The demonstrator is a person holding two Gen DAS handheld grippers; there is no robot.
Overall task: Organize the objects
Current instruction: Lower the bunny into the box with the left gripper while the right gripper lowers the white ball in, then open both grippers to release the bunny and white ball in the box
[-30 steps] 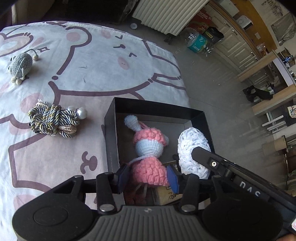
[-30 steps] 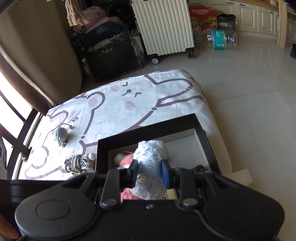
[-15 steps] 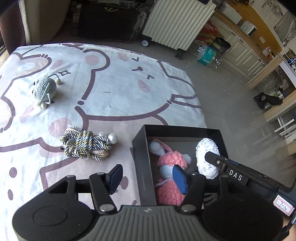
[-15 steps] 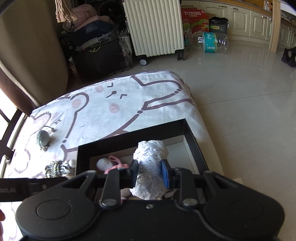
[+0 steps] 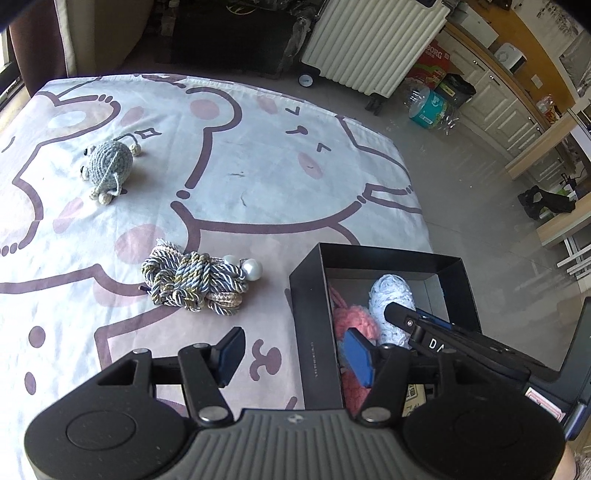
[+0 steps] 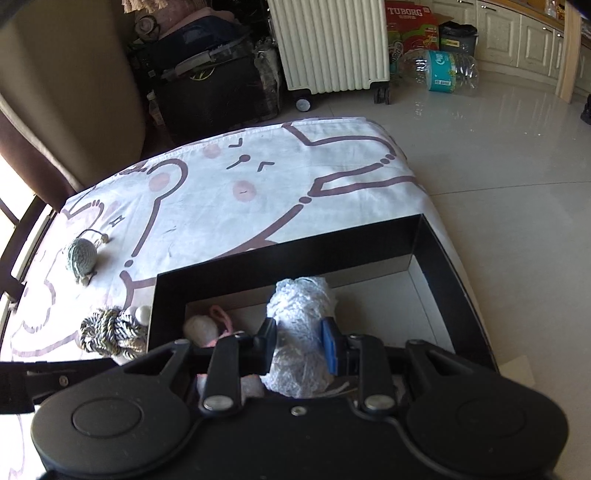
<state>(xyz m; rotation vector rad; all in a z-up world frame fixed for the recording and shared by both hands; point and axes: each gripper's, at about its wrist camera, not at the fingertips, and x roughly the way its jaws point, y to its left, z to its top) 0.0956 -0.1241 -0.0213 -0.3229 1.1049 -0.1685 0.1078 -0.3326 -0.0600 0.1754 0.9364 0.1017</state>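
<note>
"TUBORG" in white on red cardboard box [image 6: 410, 22], just right of the white radiator [image 6: 328, 44]. Same box in left wrist view shows only "BORG" [image 5: 432, 59]. White letters "DA" on black arm of right tongs [image 5: 434, 345]. Faint print on black box wall [image 5: 314, 360], unreadable.
</note>
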